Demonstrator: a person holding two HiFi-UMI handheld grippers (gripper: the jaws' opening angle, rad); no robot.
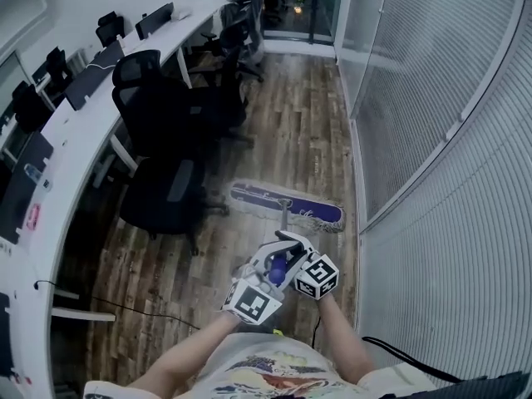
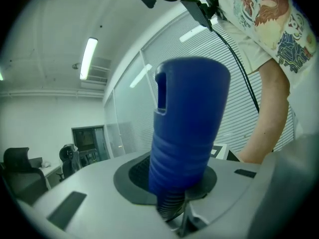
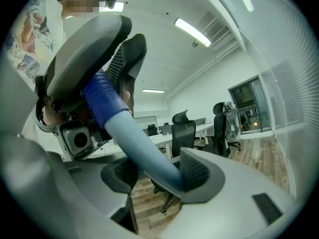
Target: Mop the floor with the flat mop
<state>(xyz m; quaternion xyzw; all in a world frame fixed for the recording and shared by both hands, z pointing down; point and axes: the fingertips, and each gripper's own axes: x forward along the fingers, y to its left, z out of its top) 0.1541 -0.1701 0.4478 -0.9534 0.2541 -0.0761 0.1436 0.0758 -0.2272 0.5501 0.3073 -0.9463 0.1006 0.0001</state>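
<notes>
The flat mop head (image 1: 287, 204), purple with pale fringes, lies crosswise on the wooden floor ahead of me, close to the glass wall. Its pole (image 1: 284, 223) rises toward my two grippers, held close together before my body. My left gripper (image 1: 272, 266) is shut on the dark blue ribbed grip (image 2: 187, 123) at the pole's top end, which stands up between its pads. Just below it, my right gripper (image 1: 291, 254) is shut on the pale blue pole (image 3: 137, 138), which runs slantwise across its dark pads (image 3: 199, 176). In the right gripper view the left gripper (image 3: 94, 68) shows above.
Black office chairs (image 1: 166, 194) stand left of the mop along a long curved white desk (image 1: 75, 123) with monitors. A glass wall with blinds (image 1: 432, 140) runs along the right. A thin cable (image 1: 125, 306) lies on the floor at the left. A dark doorway (image 1: 291, 7) closes the far end.
</notes>
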